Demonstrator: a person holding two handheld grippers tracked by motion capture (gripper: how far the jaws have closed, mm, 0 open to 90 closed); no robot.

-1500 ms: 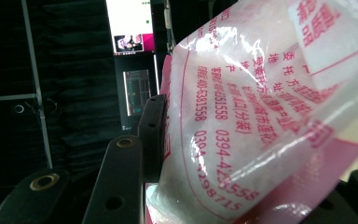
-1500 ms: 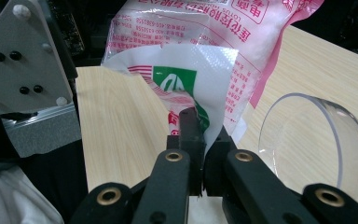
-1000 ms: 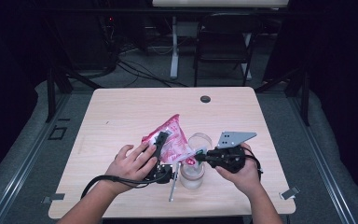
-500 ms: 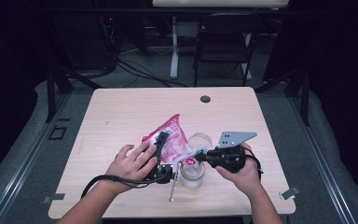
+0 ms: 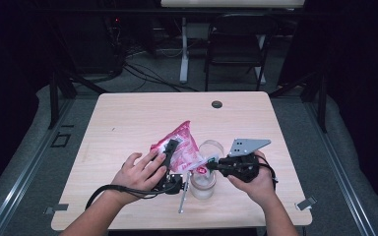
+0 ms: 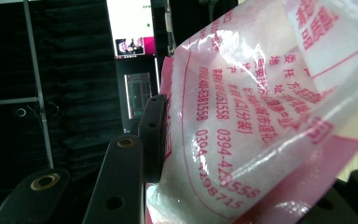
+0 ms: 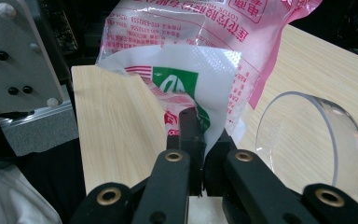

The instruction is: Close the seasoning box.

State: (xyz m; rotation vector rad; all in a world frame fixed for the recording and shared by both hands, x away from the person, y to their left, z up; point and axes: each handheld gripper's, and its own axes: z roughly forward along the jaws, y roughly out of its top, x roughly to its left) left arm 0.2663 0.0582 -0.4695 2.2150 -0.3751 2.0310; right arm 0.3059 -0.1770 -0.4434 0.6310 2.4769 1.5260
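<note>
High view: nothing is shifting between the earlier frames and now — both hands are holding position at the near edge of the table (image 5: 128, 118). The left gripper (image 5: 170, 157) is clamping the pink bag (image 5: 182, 145) across its bulk, jaws part-way closed; the right gripper (image 7: 200, 140) is pinching the bag's corner, jaws nearly together. The bag is hanging just left of the clear cup (image 5: 204, 179) — judged a pause before tearing or pouring.

The high view looks forward and down over the counter (image 5: 128, 123); both gripper views sit close against the pink-printed bag (image 6: 261, 116), which all three share.
</note>
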